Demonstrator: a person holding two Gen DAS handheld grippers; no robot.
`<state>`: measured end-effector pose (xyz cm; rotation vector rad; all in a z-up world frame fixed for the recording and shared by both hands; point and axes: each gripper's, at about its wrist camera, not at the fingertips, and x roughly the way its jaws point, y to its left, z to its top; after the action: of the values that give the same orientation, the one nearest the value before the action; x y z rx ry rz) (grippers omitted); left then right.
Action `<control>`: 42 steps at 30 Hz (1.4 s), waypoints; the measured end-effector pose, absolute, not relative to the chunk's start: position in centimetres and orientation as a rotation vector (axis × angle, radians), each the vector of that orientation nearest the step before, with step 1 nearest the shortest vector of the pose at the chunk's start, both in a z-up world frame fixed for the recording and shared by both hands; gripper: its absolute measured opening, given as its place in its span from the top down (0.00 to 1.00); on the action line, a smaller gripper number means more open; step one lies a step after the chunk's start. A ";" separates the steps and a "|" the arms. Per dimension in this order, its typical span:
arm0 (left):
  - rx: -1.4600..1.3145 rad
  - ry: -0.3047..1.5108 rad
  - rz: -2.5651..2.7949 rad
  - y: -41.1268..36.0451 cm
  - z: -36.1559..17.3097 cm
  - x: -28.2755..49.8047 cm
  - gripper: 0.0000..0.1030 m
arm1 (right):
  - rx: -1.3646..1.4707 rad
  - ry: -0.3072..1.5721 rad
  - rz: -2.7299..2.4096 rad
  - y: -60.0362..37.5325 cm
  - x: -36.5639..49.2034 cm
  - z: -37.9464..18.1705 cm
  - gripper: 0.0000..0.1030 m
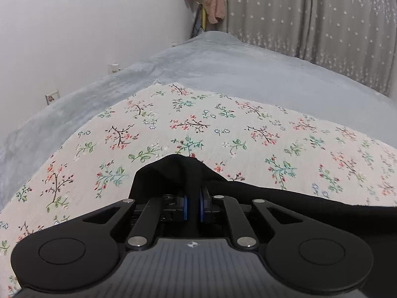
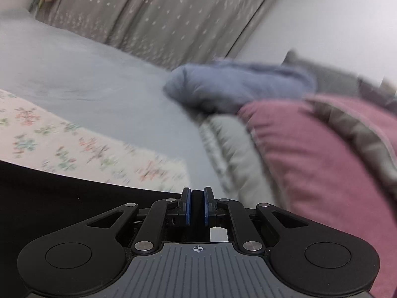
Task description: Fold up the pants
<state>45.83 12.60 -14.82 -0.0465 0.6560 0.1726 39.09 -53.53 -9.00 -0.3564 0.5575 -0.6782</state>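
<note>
The black pants (image 1: 285, 196) are pinched in my left gripper (image 1: 193, 204); a bunch of black cloth rises over its blue pads and the rest trails off to the right. In the right wrist view the black pants (image 2: 62, 186) stretch from the left edge to my right gripper (image 2: 197, 206), whose blue pads are shut on a fold of the cloth. Both grippers hold the pants above a floral cloth (image 1: 198, 124) spread on the bed. The right wrist view is blurred by motion.
The floral cloth (image 2: 62, 144) lies on a grey-blue bedspread (image 1: 223, 69). A pink pillow (image 2: 322, 161), a blue folded blanket (image 2: 235, 87) and a pale quilted pillow (image 2: 235, 154) sit at the right. A white wall (image 1: 86, 24) is left, star-patterned curtains (image 1: 310, 12) behind.
</note>
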 end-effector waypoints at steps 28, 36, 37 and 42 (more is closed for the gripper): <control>-0.495 0.690 0.182 25.3 -10.8 15.3 0.27 | 0.481 0.441 -0.531 -49.0 1.6 -7.3 0.24; -0.407 0.749 0.223 24.5 -12.6 17.1 0.27 | 0.697 0.503 -0.593 -47.8 -8.2 -12.5 0.24; -0.373 0.763 0.230 24.1 -12.8 17.8 0.26 | 0.704 0.510 -0.600 -47.7 -8.9 -12.9 0.24; -0.258 0.901 0.312 22.5 -15.4 21.1 0.47 | 0.732 0.523 -0.639 -46.7 -12.8 -14.7 0.24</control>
<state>21.15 22.49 -15.43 -0.2584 0.9006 0.3118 -12.78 -46.75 -14.71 0.7317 0.5227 -0.6389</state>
